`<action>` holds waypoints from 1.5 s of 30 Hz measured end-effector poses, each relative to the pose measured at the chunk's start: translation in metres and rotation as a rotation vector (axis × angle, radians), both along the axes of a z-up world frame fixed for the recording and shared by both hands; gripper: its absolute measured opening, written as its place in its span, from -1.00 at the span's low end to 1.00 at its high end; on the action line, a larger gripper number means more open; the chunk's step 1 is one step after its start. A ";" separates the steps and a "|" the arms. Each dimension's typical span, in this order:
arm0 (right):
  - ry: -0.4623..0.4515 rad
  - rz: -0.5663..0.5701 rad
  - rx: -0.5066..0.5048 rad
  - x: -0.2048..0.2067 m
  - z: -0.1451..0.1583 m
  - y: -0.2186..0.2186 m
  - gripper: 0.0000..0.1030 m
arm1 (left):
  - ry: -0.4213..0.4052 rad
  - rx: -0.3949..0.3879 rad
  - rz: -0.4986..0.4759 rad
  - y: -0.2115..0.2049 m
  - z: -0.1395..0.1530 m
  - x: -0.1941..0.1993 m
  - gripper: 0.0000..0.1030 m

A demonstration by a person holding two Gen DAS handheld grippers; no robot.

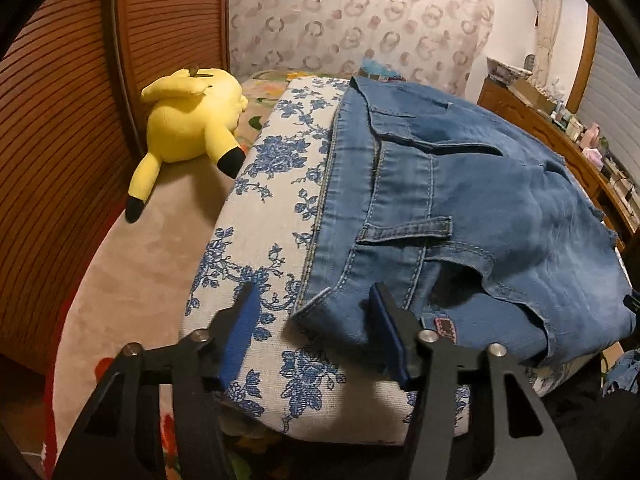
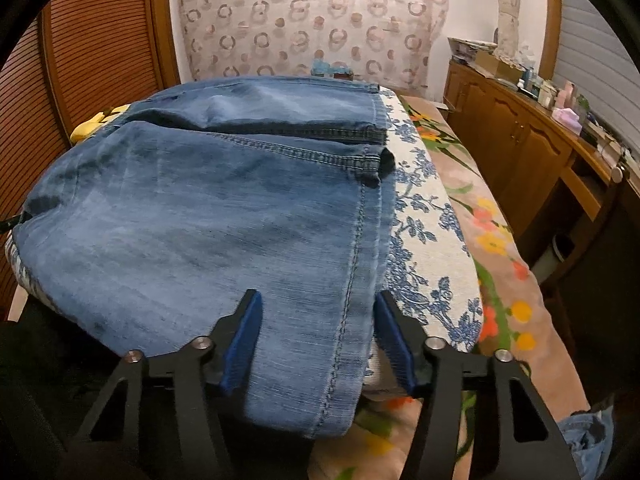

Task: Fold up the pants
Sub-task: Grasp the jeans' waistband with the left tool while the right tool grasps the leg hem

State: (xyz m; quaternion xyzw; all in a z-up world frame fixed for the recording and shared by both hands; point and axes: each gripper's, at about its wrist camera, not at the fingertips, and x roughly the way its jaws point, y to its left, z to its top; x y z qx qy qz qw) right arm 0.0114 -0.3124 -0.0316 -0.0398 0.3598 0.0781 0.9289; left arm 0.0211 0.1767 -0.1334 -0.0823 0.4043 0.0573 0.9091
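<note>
A yellow plush toy point(image 1: 192, 120) lies at far left, beside a blue-floral cushion point(image 1: 256, 216) bearing folded blue jeans point(image 1: 460, 216). The left gripper point(image 1: 312, 300) stands part open around the jeans' waistband corner; the right gripper point(image 2: 318, 308) straddles a leg fold, pads apart. A wooden dresser point(image 2: 520, 136) stands right.

blue jeans point(image 1: 460, 208) lie on a floral cushion point(image 1: 264, 216) atop the bed point(image 2: 496, 248).
</note>
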 end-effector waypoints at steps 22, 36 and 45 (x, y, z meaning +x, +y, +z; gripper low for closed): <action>-0.142 0.107 0.162 0.005 0.050 0.007 -0.87 | -0.223 0.012 -0.138 -0.037 0.085 -0.016 -0.78; -0.150 0.260 0.115 0.083 0.035 0.062 -0.87 | -0.224 0.022 -0.148 -0.046 0.084 -0.006 -0.78; -0.115 0.218 0.162 0.081 0.018 0.039 -0.18 | -0.207 0.020 -0.157 -0.051 0.077 -0.003 -0.78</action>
